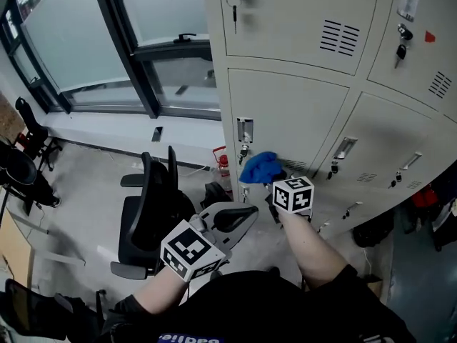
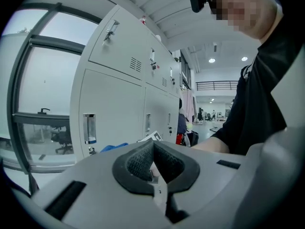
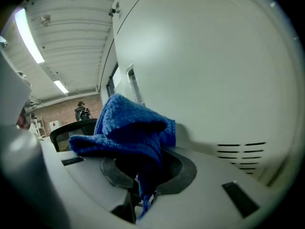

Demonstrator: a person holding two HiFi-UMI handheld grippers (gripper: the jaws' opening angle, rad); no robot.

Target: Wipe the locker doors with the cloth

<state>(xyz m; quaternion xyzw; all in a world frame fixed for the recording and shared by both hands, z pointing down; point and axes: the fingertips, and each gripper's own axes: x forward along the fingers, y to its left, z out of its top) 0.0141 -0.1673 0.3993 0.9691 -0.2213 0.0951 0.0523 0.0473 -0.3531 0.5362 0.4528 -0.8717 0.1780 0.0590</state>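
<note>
Head view suggests wiping is under way: the right gripper [image 1: 274,183], jaws clamped on the blue cloth [image 1: 260,167], holds it at a locker door [image 1: 285,113] while the left gripper [image 1: 246,213] hangs closed and empty, so next probably comes a pressed sweep across the panel.

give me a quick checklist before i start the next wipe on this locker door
1. Blue cloth gripped by right tool: ok, jaws shut on it.
2. Cloth touching the locker door: cannot tell, very close but contact isn't visible.
3. Left tool out of the way: ok, shut, empty, held low away from the lockers.
4. Hanging key clear of the cloth: not ok, right beside it, could snag.
5. Vent slots clear of the cloth: ok.
</note>
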